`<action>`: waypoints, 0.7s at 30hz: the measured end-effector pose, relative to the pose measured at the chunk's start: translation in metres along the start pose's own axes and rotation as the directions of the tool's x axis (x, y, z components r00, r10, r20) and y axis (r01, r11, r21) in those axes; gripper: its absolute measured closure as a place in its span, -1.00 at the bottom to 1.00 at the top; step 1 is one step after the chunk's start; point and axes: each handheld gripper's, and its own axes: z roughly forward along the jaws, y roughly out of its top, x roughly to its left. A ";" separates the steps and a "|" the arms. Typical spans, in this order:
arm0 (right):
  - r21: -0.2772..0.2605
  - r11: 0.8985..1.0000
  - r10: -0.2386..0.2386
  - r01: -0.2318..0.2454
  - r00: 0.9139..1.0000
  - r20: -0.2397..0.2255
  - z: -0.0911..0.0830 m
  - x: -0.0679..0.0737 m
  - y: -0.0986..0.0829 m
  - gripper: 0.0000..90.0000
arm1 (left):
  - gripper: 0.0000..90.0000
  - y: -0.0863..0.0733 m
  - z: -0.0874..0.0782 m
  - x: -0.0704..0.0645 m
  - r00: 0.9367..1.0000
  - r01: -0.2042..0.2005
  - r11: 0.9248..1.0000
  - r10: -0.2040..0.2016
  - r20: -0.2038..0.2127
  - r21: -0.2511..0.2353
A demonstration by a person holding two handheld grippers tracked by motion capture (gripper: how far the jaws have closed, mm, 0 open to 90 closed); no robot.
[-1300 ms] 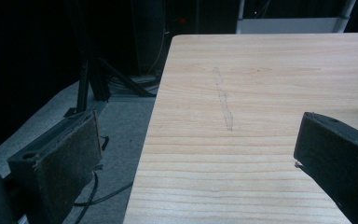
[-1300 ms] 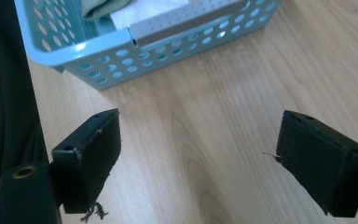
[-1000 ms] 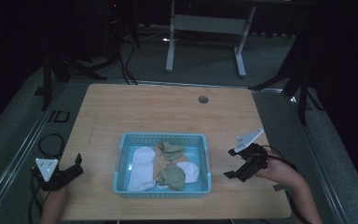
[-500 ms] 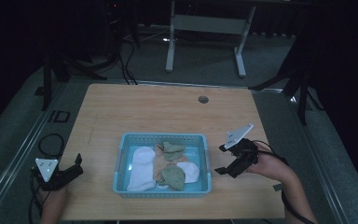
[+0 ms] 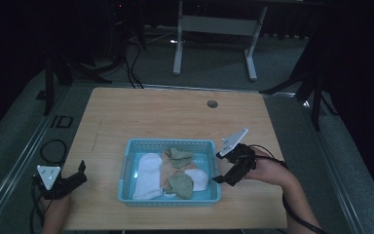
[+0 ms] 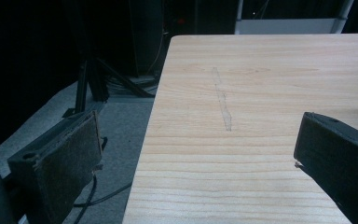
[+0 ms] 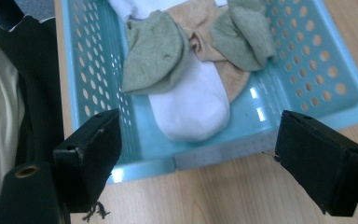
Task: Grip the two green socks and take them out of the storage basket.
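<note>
So from the high view, the right gripper sits jaws spread at the basket rim, while the left gripper idles, also spread, near the table edge. In the right gripper view, the white sock lies in the basket just ahead between the jaws, so it looks like the reach-in step; next it probably needs to dip over the rim and pinch that sock.

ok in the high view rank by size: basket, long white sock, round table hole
1. basket
2. long white sock
3. table hole, smallest, though it lies farther from the camera
</note>
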 end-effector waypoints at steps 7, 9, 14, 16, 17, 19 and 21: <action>0.010 1.000 -0.004 0.004 1.000 -0.015 0.012 0.000 0.008 -0.64 | -0.99 0.000 0.000 0.000 1.000 0.000 1.000 0.000 0.001 0.001; 0.009 1.000 0.004 -0.004 1.000 -0.023 0.017 0.000 0.010 -0.64 | -0.99 0.000 0.000 0.000 1.000 0.001 1.000 -0.001 0.001 0.000; 0.020 1.000 -0.005 0.005 0.999 -0.033 0.028 0.001 0.016 -0.57 | -0.99 0.000 0.000 0.000 1.000 -0.001 1.000 0.001 0.002 0.000; 0.025 0.999 -0.027 0.028 0.999 -0.029 0.033 0.002 0.019 -0.56 | -0.99 0.000 0.000 0.000 1.000 0.000 1.000 0.000 0.003 -0.001; 0.026 0.999 -0.029 0.030 0.999 -0.036 0.036 0.002 0.020 -0.56 | -0.99 0.000 0.000 0.000 1.000 -0.001 1.000 0.001 0.003 -0.001; 0.030 0.999 -0.029 0.030 0.999 -0.039 0.042 0.002 0.023 -0.56 | -0.99 0.000 0.000 0.000 1.000 -0.001 1.000 0.001 0.003 -0.001; 0.029 0.999 -0.033 0.035 0.998 -0.052 0.047 0.003 0.025 -0.56 | -0.99 0.000 0.000 0.000 1.000 0.000 1.000 0.000 0.004 -0.002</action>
